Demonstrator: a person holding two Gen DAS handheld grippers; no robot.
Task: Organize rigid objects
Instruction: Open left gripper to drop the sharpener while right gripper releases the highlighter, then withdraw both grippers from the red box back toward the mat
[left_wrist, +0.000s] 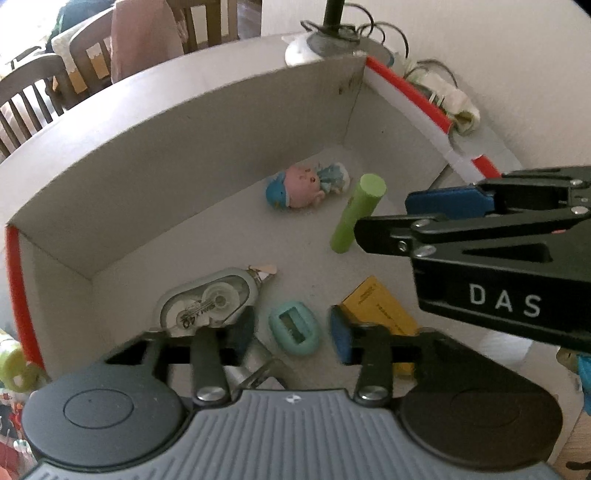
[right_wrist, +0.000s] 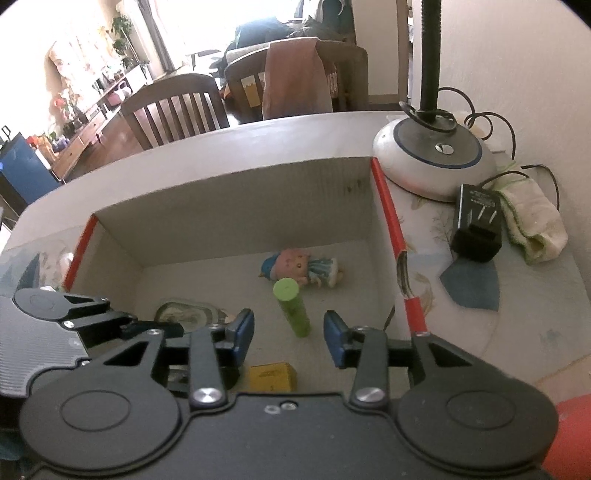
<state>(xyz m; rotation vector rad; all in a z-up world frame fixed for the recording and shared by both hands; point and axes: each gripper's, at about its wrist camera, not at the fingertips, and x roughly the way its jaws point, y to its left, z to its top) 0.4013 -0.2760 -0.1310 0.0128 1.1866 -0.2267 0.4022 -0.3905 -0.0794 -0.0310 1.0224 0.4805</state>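
Note:
A grey cardboard box (left_wrist: 155, 177) with red edges holds a small doll (left_wrist: 306, 184), a green cylinder (left_wrist: 356, 212), a correction tape dispenser (left_wrist: 210, 301), a teal oval gadget (left_wrist: 293, 328) and a yellow box (left_wrist: 380, 306). My left gripper (left_wrist: 291, 334) is open and empty, low in the box over the teal gadget. My right gripper (right_wrist: 288, 334) is open and empty, just above the green cylinder (right_wrist: 291, 306) and the yellow box (right_wrist: 271, 374). The doll (right_wrist: 301, 267) lies behind. The right gripper also shows in the left wrist view (left_wrist: 406, 218), beside the cylinder.
A lamp base (right_wrist: 432, 158) with cables stands right of the box (right_wrist: 221, 206). A black power adapter (right_wrist: 478, 221), a folded cloth (right_wrist: 532, 225) and a blue patch (right_wrist: 471, 284) lie on the table (right_wrist: 517, 332). Wooden chairs (right_wrist: 173, 107) stand behind.

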